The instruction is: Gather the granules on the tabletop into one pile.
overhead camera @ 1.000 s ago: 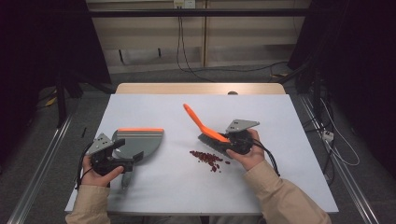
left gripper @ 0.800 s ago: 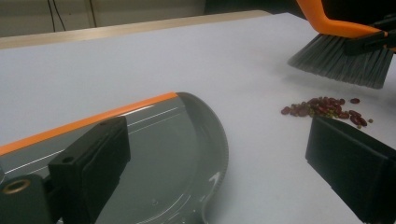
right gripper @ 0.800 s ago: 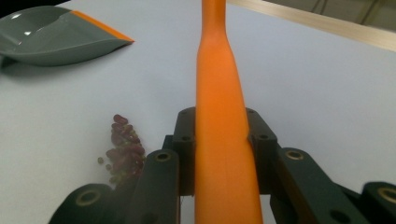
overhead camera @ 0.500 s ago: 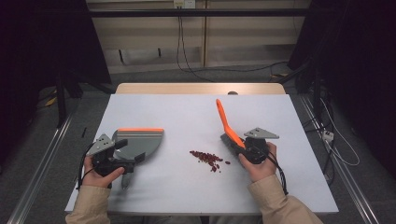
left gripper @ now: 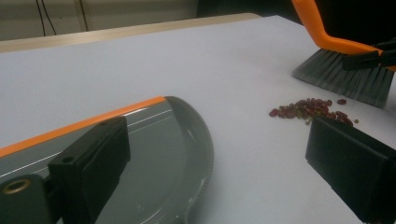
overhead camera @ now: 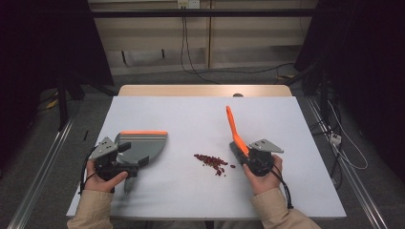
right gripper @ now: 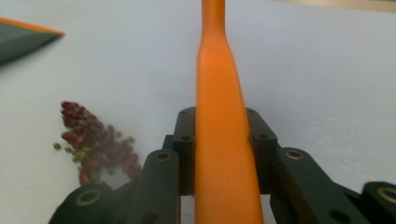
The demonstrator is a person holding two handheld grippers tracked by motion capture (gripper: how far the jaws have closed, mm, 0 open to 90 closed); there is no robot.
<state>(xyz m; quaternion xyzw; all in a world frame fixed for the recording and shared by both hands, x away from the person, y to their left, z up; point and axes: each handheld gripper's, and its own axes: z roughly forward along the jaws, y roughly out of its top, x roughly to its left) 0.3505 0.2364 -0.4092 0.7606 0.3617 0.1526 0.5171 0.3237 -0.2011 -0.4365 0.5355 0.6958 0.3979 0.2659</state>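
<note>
An orange-handled brush (overhead camera: 235,131) is clamped between the jaws of the right gripper (overhead camera: 248,153), near the right side of the white table (overhead camera: 200,114); in the right gripper view the handle (right gripper: 219,121) runs straight up between the 2 black jaws, which press on it from both sides. In the left gripper view its grey bristles (left gripper: 345,77) are seen resting on the table just beyond a small pile of red beans (left gripper: 313,109). In the high view the beans (overhead camera: 214,162) lie just left of the right gripper, between the 2 grippers.

A grey dustpan (overhead camera: 141,148) with an orange front edge is gripped at its handle by the left gripper (overhead camera: 125,161), near the table's left side, well apart from the beans. In the left gripper view the pan (left gripper: 154,158) lies flat on the table, with 1 jaw over it and the other standing apart to the right; whether the pads press on the pan's handle cannot be told there.
</note>
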